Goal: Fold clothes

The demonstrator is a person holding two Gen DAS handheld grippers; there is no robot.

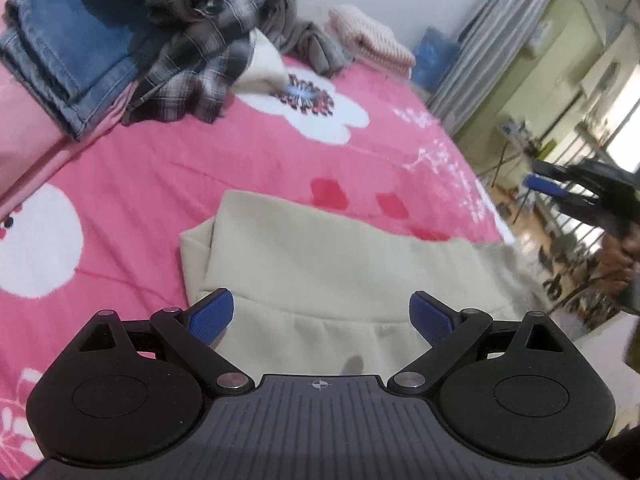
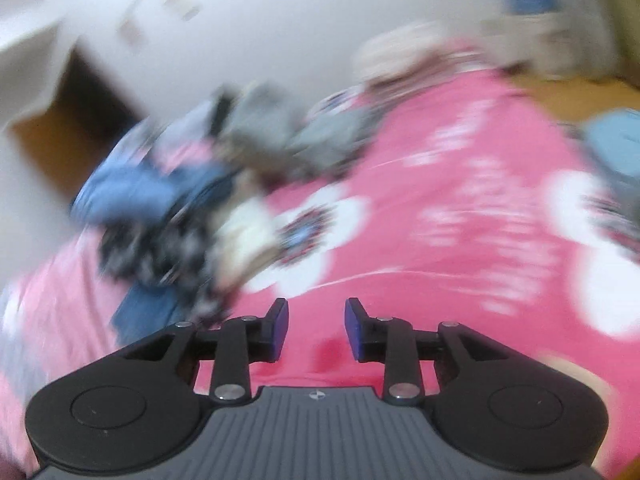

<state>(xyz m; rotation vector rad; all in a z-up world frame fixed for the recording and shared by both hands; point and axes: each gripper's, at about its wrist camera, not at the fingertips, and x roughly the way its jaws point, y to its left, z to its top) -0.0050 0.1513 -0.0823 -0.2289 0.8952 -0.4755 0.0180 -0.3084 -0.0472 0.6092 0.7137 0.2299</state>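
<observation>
A folded cream garment (image 1: 332,264) lies flat on the pink flowered bedspread (image 1: 240,160), just ahead of my left gripper (image 1: 322,314). That gripper stands wide open above the garment's gathered near edge, nothing between its blue pads (image 1: 210,316). The right gripper (image 1: 560,194) shows at the far right of the left wrist view, held over the bed's edge. In the blurred right wrist view my right gripper (image 2: 316,328) is open with a narrower gap, empty, above the pink bedspread (image 2: 460,240). A heap of unfolded clothes (image 2: 192,208) lies ahead to its left.
At the head of the bed sit folded blue jeans (image 1: 76,48), a crumpled plaid shirt (image 1: 200,44), grey cloth (image 1: 316,48) and a folded pale knit (image 1: 372,40). A curtain (image 1: 504,36) and a cluttered room lie beyond the bed's right edge.
</observation>
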